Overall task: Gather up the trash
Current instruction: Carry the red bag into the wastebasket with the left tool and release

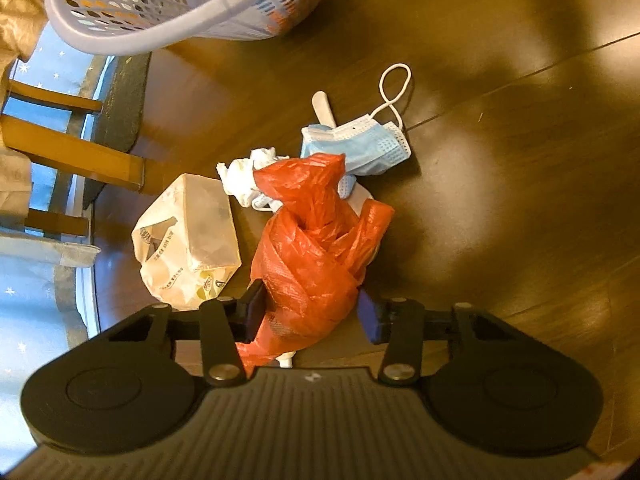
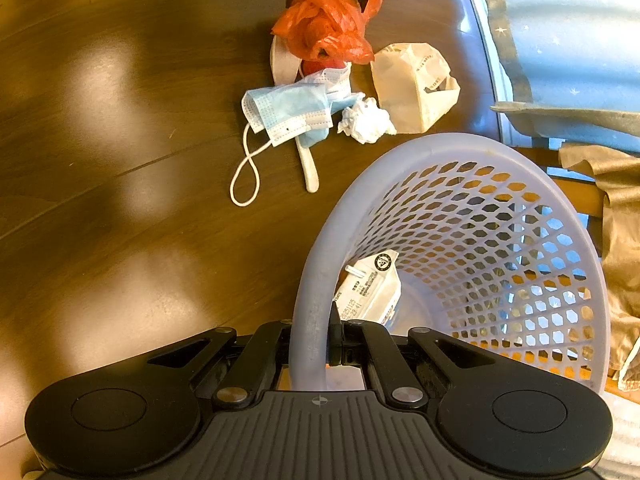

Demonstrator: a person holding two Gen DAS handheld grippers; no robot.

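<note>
- In the left wrist view, the left gripper (image 1: pixel 310 312) sits at lower centre with its jaws spread on either side of a crumpled red plastic bag (image 1: pixel 316 248); the dark finger at left touches the bag, while the blue pad (image 1: pixel 368 316) at right is just beside it.
- The red plastic bag lies on a dark wooden floor (image 1: pixel 500 160), in the middle of a loose pile of trash.
- Left of the bag lies a cream paper bag (image 1: pixel 188 240) with printed lettering.
- Above the bag, toward the frame centre, sits a crumpled white tissue (image 1: pixel 244 178), and right of that a blue face mask (image 1: pixel 360 146) with its white ear loop curling upward.
- A white stick-like handle (image 1: pixel 323 108) pokes out from under the mask.
- In the right wrist view, the right gripper (image 2: pixel 316 344) at lower centre pinches the rim of a lavender mesh basket (image 2: pixel 500 248), its jaws pressed together on the rim.
- The basket tilts toward the pile and fills the lower right of that frame; a white carton (image 2: pixel 372 288) with printed text lies inside it near the gripped rim.
- In the same view the pile lies in the upper centre, apart from the basket's rim.
- A blue star-patterned fabric (image 2: pixel 560 40) occupies the upper right corner.
</note>
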